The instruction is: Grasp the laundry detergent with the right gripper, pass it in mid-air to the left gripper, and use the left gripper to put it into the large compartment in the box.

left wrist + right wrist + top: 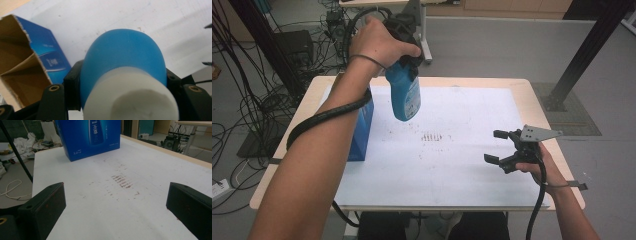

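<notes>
Jaws apart, blue box (90, 137) beyond, stained table (150, 170).

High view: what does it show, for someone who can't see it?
A person's left tongs hold a blue bottle in the air above a white table. A blue box stands at the left, and the right tongs wait open.

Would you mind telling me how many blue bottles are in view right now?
1. The blue bottle hangs above the table, clamped in the left gripper beside the open blue box. More may sit hidden inside that box.
</notes>
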`<state>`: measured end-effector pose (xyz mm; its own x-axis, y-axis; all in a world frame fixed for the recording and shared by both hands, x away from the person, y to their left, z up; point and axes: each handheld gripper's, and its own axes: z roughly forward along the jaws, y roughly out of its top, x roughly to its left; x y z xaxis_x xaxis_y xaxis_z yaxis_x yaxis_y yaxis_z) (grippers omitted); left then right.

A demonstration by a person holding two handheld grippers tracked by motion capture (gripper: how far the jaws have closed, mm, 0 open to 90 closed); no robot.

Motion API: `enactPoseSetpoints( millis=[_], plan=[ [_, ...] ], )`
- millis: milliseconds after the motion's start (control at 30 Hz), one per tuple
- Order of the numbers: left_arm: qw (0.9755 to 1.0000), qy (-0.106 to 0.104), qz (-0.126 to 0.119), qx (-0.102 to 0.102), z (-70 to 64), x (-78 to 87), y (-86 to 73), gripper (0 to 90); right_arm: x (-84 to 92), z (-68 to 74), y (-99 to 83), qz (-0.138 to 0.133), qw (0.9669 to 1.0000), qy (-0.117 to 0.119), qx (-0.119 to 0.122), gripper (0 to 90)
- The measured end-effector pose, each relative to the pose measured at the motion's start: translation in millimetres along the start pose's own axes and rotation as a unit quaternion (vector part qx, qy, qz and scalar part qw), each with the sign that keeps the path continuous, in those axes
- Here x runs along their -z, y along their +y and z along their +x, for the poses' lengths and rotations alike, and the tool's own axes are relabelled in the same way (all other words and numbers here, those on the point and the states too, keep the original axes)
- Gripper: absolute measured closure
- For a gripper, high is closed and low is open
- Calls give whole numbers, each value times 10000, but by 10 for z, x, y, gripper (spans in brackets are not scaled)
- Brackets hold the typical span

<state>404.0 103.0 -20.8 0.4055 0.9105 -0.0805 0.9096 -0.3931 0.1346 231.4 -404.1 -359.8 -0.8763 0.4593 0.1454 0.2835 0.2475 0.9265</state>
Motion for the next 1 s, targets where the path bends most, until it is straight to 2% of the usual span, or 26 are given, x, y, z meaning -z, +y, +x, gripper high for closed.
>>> enactPoseSetpoints(
  millis=[33,133,167,233,433,567,700,1000],
  plan=[
    [9999,21,-19,137,65,22,-2,375,-5,2,4,-9,10000,-5,9,23],
    [9997,12,-47,242,144,52,-12,375,-3,5,11,-35,10000,-11,8,23],
    [9994,1,-56,344,229,87,-23,375,-2,4,12,-42,10000,-14,5,23],
    [9989,26,-59,461,295,120,-32,375,0,4,15,-47,10000,-20,13,23],
    [9960,227,-102,856,486,218,-79,375,7,-1,12,-61,10000,-35,4,23],
    [9927,395,-94,1134,647,264,-114,375,9,3,4,-87,10000,-41,4,23],
    [9908,490,-102,1259,712,296,-136,375,3,1,-2,-102,9999,-32,-10,23],
    [9833,674,-86,1689,981,448,-223,375,-33,-5,-3,-95,10000,-25,-13,24]
  ],
)
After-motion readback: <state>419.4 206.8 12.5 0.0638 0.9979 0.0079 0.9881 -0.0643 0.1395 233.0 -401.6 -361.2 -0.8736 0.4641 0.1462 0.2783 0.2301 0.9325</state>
